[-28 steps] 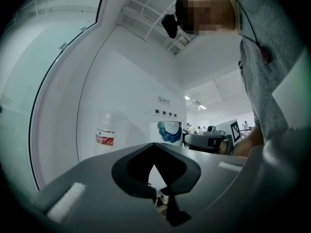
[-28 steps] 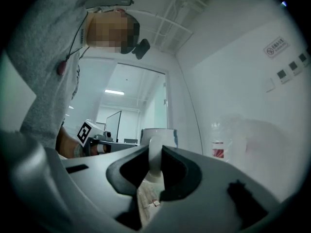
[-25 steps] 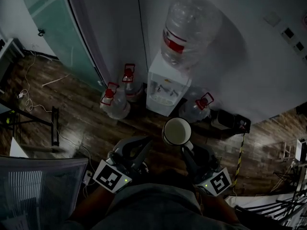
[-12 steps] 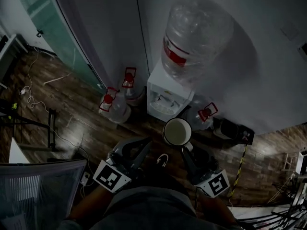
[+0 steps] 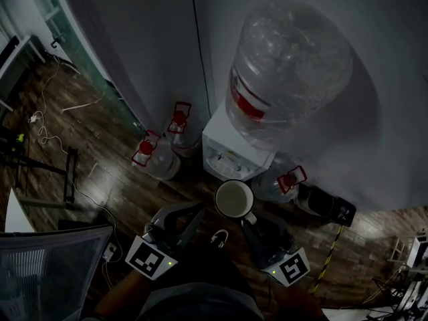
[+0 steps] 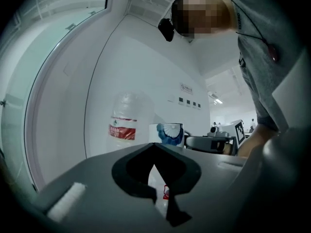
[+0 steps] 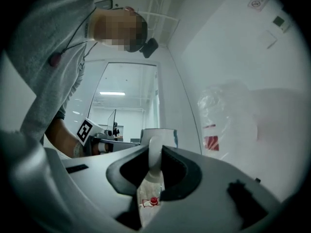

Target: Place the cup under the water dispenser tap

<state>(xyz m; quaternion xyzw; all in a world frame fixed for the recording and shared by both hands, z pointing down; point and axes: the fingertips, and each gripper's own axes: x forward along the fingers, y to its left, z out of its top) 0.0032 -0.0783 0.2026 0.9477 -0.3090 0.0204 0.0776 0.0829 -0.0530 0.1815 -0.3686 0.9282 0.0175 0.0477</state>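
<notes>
A white cup (image 5: 233, 198), seen from above, hangs in front of the white water dispenser (image 5: 231, 151), which carries a large clear bottle (image 5: 287, 72). My right gripper (image 5: 249, 218) is shut on the cup's handle. In the right gripper view the handle (image 7: 154, 152) stands upright between the jaws, with the cup (image 7: 165, 134) beyond them and the bottle (image 7: 228, 115) to the right. My left gripper (image 5: 199, 210) sits to the cup's left, shut and empty. The left gripper view shows the blue-patterned cup (image 6: 166, 133) and the bottle (image 6: 124, 123) past the closed jaw tips.
Spare water jugs with red handles stand on the wooden floor left (image 5: 155, 156) and right (image 5: 284, 182) of the dispenser. A black box (image 5: 328, 209) lies by the wall at right. Cables (image 5: 40, 136) trail at left near a glass door (image 5: 73, 52).
Both grippers and the cup have come closer to the dispenser, which now looms larger. The grip on the handle is unchanged.
</notes>
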